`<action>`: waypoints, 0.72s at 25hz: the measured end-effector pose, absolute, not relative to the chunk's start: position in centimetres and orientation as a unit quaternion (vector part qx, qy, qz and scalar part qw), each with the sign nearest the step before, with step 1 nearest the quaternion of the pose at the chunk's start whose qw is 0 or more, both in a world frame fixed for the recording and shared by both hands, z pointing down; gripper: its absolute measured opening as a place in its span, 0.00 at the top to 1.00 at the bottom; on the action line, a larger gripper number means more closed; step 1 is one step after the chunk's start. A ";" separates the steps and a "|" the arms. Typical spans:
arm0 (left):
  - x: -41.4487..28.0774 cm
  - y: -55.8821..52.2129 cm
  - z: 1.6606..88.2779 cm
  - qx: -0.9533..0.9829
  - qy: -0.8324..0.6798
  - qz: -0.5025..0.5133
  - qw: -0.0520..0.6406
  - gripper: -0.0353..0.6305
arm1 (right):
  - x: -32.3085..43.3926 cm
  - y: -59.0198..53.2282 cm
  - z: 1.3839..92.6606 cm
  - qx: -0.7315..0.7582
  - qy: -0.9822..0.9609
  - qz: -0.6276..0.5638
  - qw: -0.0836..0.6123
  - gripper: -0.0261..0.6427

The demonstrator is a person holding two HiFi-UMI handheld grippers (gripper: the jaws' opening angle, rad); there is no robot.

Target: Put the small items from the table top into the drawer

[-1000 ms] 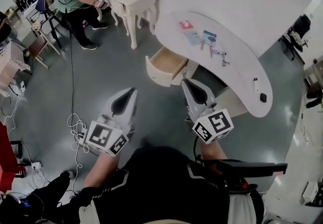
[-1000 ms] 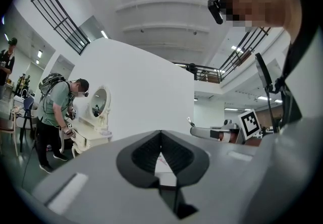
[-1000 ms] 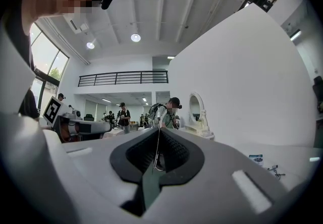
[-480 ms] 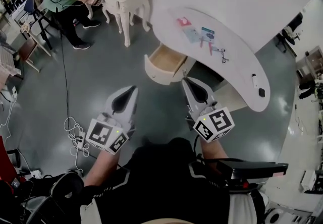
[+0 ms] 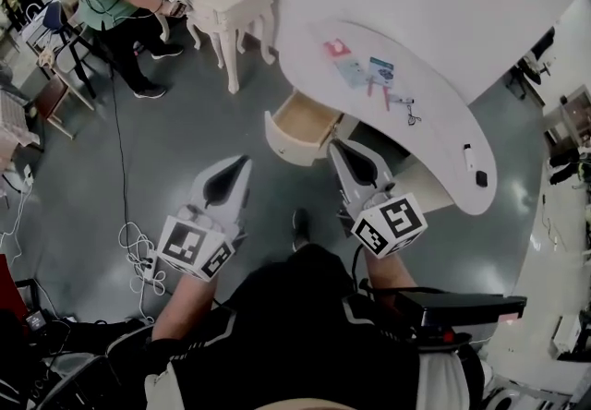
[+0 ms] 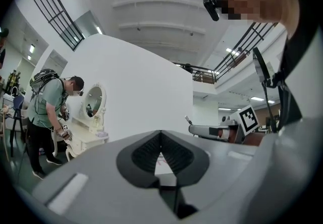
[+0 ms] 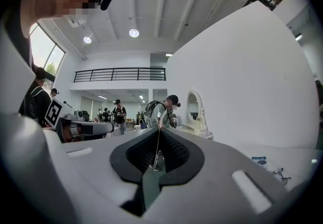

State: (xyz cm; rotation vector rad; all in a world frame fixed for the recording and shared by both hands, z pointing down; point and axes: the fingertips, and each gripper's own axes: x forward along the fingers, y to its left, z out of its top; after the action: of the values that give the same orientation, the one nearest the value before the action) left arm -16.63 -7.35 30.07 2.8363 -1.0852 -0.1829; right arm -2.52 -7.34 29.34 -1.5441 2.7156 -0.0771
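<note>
In the head view our left gripper [image 5: 238,168] and right gripper [image 5: 338,151] hang short of the open drawer [image 5: 303,116], the small items [image 5: 371,73] well apart on the curved white tabletop [image 5: 443,131]; we judge a hasty reach could sweep them onto the floor [image 5: 212,122]. The left gripper view shows jaws pressed together, empty; the right gripper view shows the same, with people [image 7: 164,112] in the bright hall behind.

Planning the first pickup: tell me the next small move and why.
Probably advance the right tool toward the small items on the table top and open it: it and the left tool are shut, empty, short of the table, and the drawer already stands open.
</note>
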 end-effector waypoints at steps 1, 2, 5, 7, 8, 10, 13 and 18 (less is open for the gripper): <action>-16.7 -7.9 29.9 0.930 -0.360 -0.059 0.049 0.95 | -2.4 -8.0 29.3 -0.492 0.870 -0.026 0.011 0.95; -16.7 -8.4 29.7 0.928 -0.364 -0.057 0.048 0.95 | -2.4 -8.6 29.1 -0.489 0.872 -0.027 0.014 0.95; -16.1 -9.9 29.2 0.927 -0.371 -0.042 0.035 0.95 | -2.0 -10.5 28.7 -0.481 0.876 -0.024 0.020 0.95; -15.1 -11.0 28.9 0.928 -0.370 -0.035 0.025 0.95 | -1.3 -11.8 28.6 -0.478 0.878 -0.025 0.025 0.95; -14.7 -11.6 28.7 0.929 -0.369 -0.035 0.025 0.95 | -0.9 -12.5 28.6 -0.476 0.878 -0.025 0.027 0.95; -13.7 -13.0 28.6 0.929 -0.368 -0.035 0.028 0.95 | -0.1 -13.7 28.4 -0.474 0.880 -0.022 0.030 0.95; -12.1 -15.0 28.6 0.929 -0.367 -0.029 0.025 0.95 | 1.4 -15.7 28.3 -0.474 0.879 -0.017 0.035 0.95; -9.8 -18.3 28.6 0.931 -0.362 -0.027 0.022 0.95 | 3.5 -19.0 28.8 -0.475 0.879 -0.023 0.038 0.95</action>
State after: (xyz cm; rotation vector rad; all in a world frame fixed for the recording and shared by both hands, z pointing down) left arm -9.79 -18.33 28.59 2.8851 -1.1220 -0.0842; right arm 3.45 -18.99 28.85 -1.4568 2.6964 -0.0709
